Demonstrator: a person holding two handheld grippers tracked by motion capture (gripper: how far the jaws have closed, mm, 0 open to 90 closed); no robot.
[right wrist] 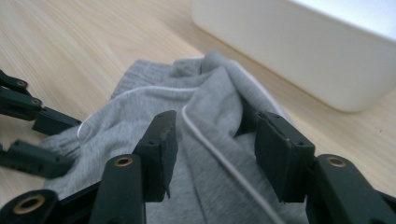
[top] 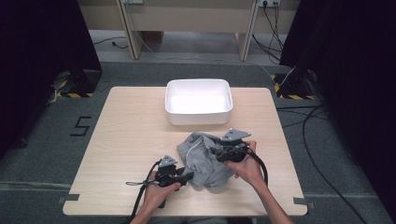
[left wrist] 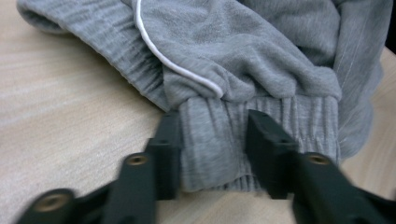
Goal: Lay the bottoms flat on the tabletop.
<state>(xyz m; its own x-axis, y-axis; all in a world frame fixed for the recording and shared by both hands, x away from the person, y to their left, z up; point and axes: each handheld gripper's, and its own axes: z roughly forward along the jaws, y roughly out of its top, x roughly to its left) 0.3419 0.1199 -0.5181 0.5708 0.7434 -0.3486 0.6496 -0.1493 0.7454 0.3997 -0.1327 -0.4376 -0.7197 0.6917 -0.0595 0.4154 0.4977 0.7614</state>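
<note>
Grey garment [top: 205,158]: soft fleece with ribbed cuffs and a thin white cord, crumpled in a heap on the wooden table [top: 130,135], at about 5 o'clock from the table's centre in the high view, near the front edge. Ribbed band [left wrist: 212,140] turned toward the left gripper, lying flat on the wood.

Left gripper [top: 184,176]: held in the left hand [top: 156,193] at 9 o'clock of the heap, pointing toward 3 o'clock. In the left gripper view, jaws apart and set on either side of the ribbed band, cloth between them; whether the pads already press on the cloth cannot be told.

Right gripper [top: 215,151]: held in the right hand [top: 247,168] over the heap's 1 o'clock part, pointing toward 9 o'clock. In the right gripper view, jaws apart above a raised fold crossed by the white cord [right wrist: 219,154]; pads seemingly clear of the fabric.

White bin [top: 198,101]: rectangular, open-topped, at 12 o'clock of the heap, near it but not touching, toward the far edge of the table.

Black cables trailing from both grippers toward 6 o'clock.
</note>
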